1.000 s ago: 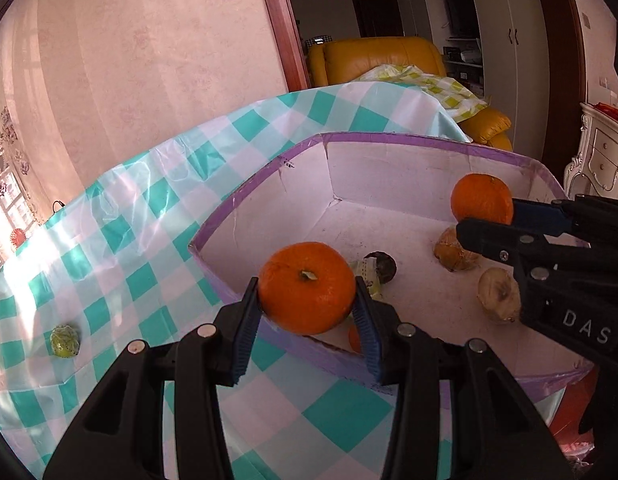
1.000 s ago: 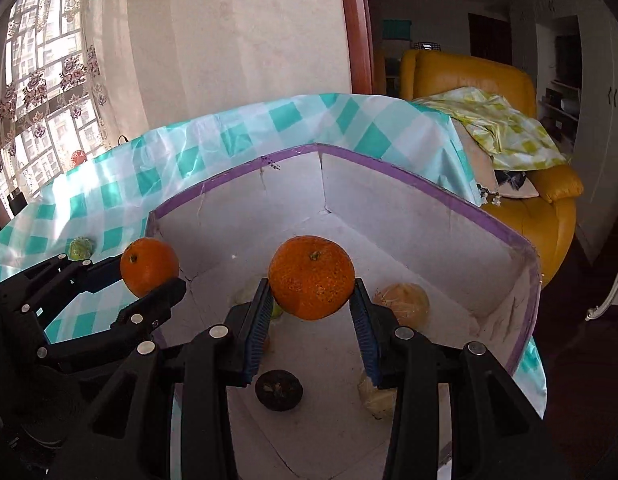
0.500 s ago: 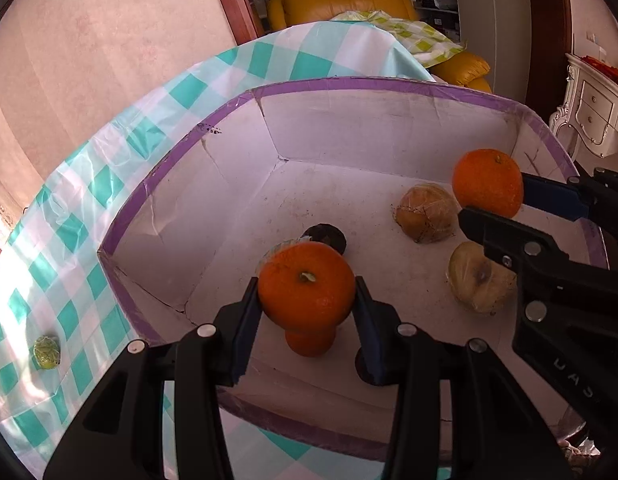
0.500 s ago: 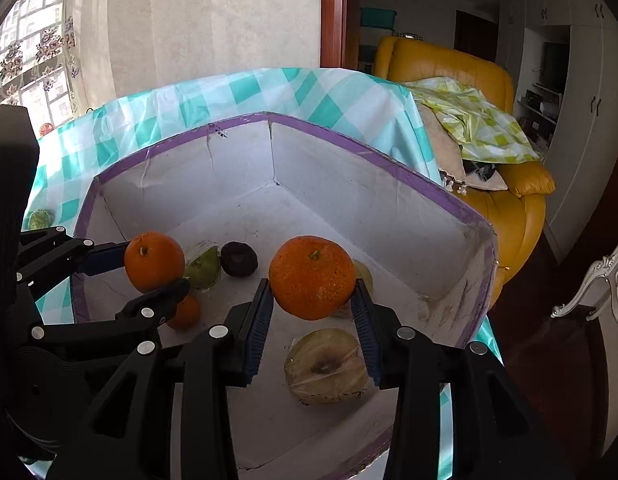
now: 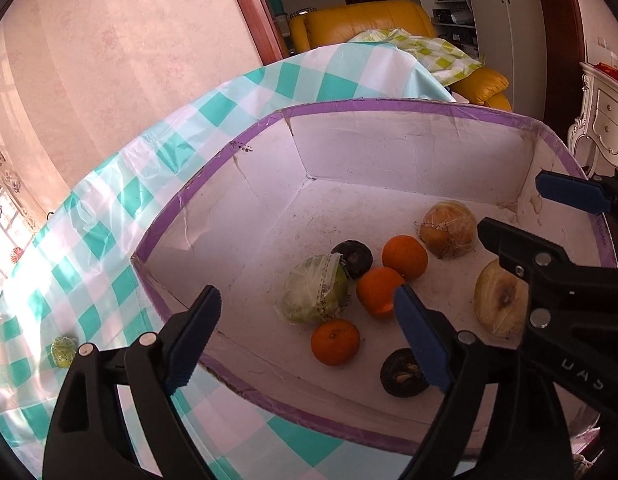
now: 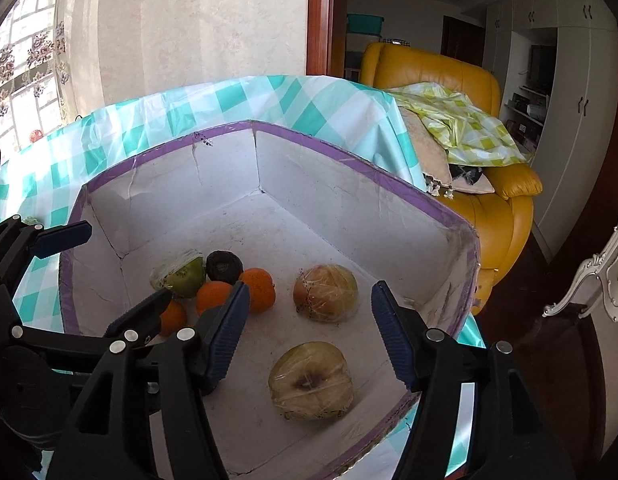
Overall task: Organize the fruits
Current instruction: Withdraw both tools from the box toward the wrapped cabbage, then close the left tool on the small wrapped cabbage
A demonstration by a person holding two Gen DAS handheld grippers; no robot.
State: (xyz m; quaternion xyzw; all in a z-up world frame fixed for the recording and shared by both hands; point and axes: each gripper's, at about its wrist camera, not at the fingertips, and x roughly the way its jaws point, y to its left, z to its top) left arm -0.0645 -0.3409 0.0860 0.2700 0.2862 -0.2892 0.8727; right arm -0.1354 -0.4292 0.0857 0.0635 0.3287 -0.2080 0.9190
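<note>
Cardboard box (image 5: 409, 128), purple-rimmed, holds round oranges (image 5: 404, 257).

The right tool (image 5: 565, 236) carries white letters, upside down, reading "DAS".

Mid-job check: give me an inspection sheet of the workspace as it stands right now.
Surface: teal checked tablecloth under the box.
Job's things: purple-rimmed box holds three oranges, two dark fruits, wrapped green fruit, two wrapped pale fruits.
Clutter: one small green fruit outside the box, on the cloth.
Grippers: left hand-held gripper open, empty; right hand-held gripper open, empty.
Cables: nothing seen.
Surroundings: yellow armchair, white cabinet.
</note>
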